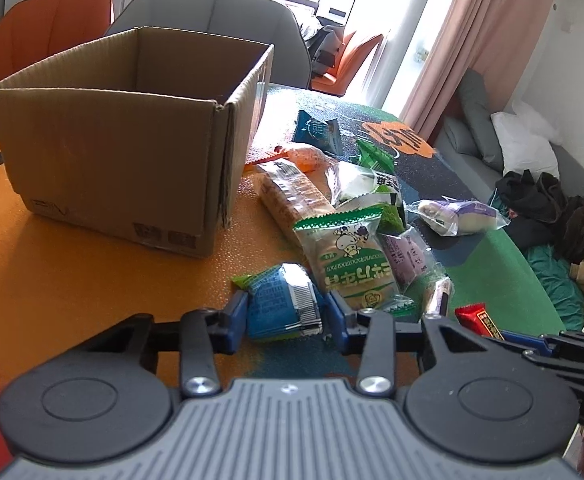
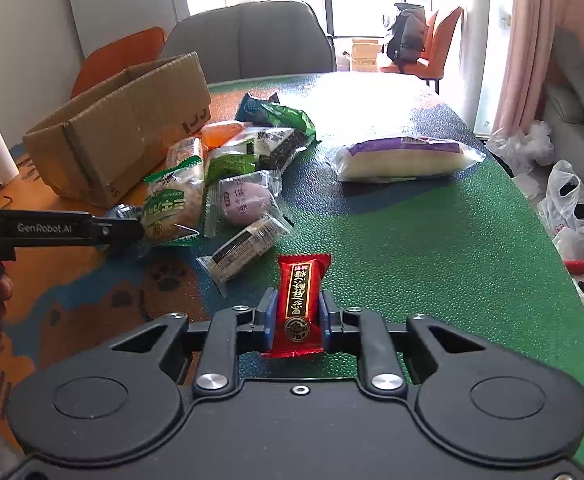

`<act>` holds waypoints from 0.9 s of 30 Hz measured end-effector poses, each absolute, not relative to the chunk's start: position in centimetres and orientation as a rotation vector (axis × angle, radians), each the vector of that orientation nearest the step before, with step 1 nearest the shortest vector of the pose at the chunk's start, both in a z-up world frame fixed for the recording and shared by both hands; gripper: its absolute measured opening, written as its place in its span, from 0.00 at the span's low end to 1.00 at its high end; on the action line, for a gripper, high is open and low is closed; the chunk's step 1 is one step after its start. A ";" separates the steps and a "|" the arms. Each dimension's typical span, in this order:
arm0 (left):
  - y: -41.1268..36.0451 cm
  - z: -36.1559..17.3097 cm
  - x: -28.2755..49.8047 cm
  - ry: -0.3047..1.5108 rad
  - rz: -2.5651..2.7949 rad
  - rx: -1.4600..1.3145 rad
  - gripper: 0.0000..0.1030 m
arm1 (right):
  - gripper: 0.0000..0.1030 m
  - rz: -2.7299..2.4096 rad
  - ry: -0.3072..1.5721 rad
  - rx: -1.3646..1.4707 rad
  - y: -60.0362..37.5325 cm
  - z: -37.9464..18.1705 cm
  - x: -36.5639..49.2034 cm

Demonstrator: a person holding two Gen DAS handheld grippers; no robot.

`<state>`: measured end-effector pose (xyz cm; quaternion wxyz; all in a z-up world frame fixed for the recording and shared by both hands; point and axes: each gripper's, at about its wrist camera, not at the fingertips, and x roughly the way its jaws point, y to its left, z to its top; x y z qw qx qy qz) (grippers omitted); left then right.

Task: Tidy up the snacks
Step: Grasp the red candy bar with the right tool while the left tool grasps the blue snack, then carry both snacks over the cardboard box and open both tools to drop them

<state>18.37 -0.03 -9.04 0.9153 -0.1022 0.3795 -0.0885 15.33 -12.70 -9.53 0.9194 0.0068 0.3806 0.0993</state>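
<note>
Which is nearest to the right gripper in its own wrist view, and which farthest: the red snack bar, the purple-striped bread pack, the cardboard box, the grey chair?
1. Red snack bar: between the fingers of the right gripper, clamped.
2. Purple-striped bread pack: ahead, to the right.
3. Cardboard box: far left; too close to the bread pack to call.
4. Grey chair: behind the table.

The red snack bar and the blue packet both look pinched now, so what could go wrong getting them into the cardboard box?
1. The right gripper pinches the red snack bar at its lower end; most of it sticks out forward, so it may swing or slip.
2. The left gripper squeezes the puffy blue packet, whose slick wrapper could slide out or get crushed.
3. The cardboard box has tall walls; a low carry could bump its rim and shove it.
</note>
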 end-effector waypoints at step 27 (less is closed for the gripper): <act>1.7 0.9 14.9 0.559 -0.149 -0.103 0.34 | 0.19 0.365 0.593 0.074 -9.6 -1.7 16.4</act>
